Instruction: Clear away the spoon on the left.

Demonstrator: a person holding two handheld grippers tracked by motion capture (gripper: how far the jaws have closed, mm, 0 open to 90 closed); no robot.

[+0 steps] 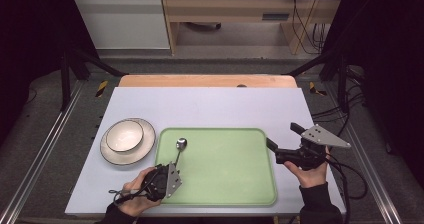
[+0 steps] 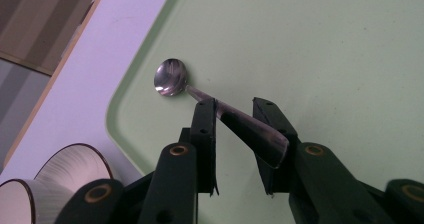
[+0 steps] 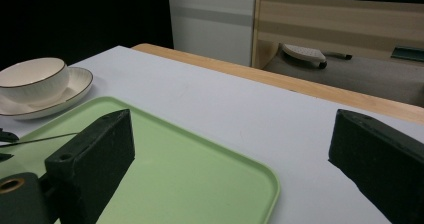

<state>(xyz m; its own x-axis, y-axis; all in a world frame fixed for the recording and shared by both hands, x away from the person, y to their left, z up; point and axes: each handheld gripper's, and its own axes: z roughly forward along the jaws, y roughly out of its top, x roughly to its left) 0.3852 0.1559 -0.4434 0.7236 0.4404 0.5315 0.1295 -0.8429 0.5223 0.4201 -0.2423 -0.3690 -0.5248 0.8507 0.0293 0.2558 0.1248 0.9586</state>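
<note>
Silver spoon [image 2: 171, 77], pale green tray [image 1: 240, 184], white dark-rimmed bowl [image 1: 124, 135]

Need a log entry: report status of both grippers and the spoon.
Left gripper jaws astride spoon handle, pads apparently off it. Right gripper open, empty, by green tray's right edge. Spoon lies on tray. Nothing in the way.

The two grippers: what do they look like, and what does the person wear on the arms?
Both the left gripper and the right gripper are black, with two blocky black jaws, brass-coloured rivets, a grey three-cornered plate with small holes on top, and a black trailing cable. The sleeves are dark.
</note>
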